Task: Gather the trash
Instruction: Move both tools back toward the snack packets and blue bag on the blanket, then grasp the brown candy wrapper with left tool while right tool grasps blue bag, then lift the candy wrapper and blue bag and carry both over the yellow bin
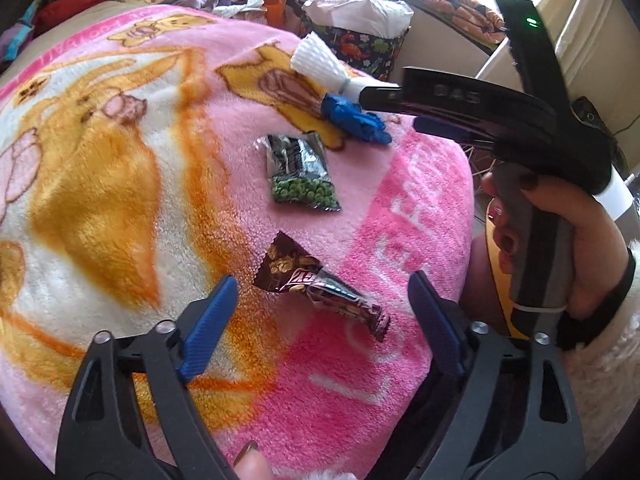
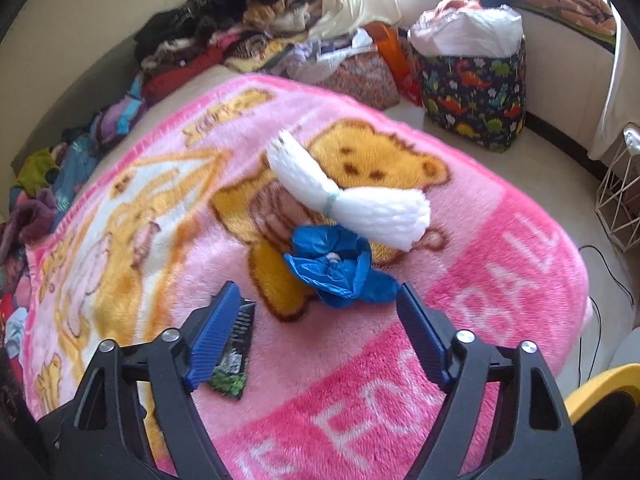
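Observation:
Trash lies on a pink Winnie-the-Pooh blanket (image 1: pixel 120 152). A brown snack wrapper (image 1: pixel 320 284) lies between the fingers of my open left gripper (image 1: pixel 320 280). A green-pea packet (image 1: pixel 300 172) lies beyond it. A crumpled blue wrapper (image 1: pixel 352 118) and a white foam net (image 1: pixel 316 60) lie farther back. My right gripper (image 2: pixel 316 292) is open and empty, just short of the blue wrapper (image 2: pixel 340 268). The foam net (image 2: pixel 352 200) lies beyond it, and the pea packet (image 2: pixel 236 352) is under my left finger. The right gripper also shows in the left wrist view (image 1: pixel 400 98).
A dinosaur-print bag (image 2: pixel 476 96) stuffed with white plastic stands on the floor beyond the blanket. Piles of clothes (image 2: pixel 224 40) line the wall. A white wire basket (image 2: pixel 620 192) stands at the right. A yellow object (image 2: pixel 600 388) sits at lower right.

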